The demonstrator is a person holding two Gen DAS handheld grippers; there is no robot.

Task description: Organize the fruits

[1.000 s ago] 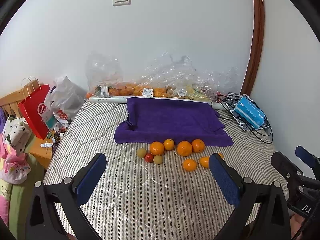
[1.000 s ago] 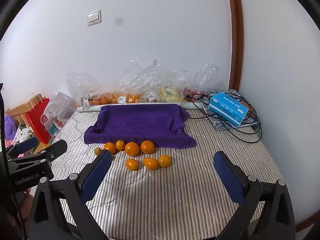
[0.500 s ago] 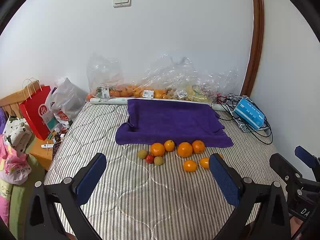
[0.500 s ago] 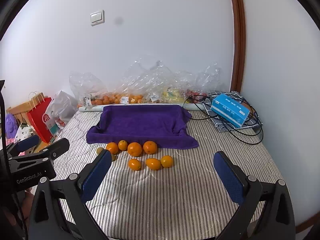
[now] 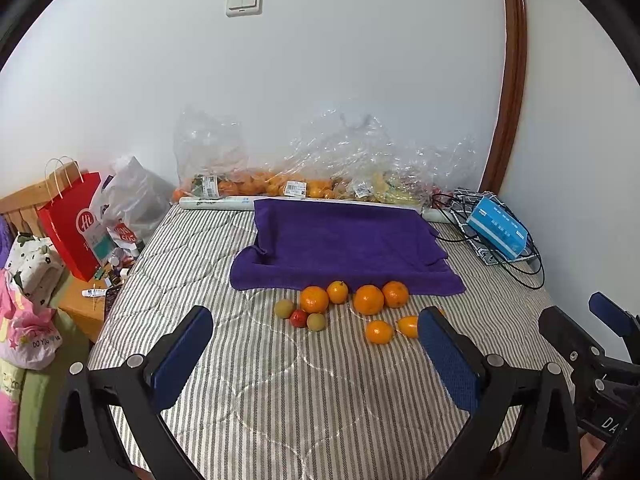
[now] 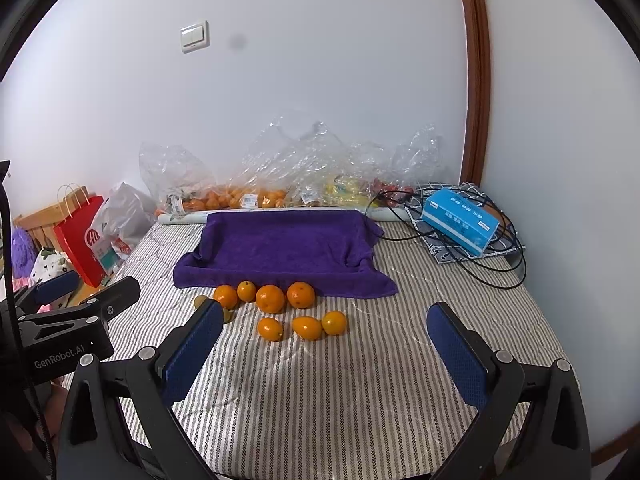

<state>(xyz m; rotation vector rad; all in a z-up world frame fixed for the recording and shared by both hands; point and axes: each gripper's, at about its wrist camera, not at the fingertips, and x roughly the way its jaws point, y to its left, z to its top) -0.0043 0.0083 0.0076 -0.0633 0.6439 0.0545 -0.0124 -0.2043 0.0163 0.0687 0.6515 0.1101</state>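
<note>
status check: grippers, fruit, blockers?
Left gripper open, empty. Right gripper open, empty. Loose fruit on the striped bed in front of the purple towel, none picked. Nothing between grippers and fruit.

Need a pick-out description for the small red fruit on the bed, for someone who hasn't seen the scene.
Start at the purple towel spread on the striped bed; a cluster of loose fruit lies along its near edge. At the left end of that cluster, just in front of the leftmost orange, sits the small red fruit, flanked by two greenish fruits. It is the only red piece there; the others are orange or dull green.
</note>
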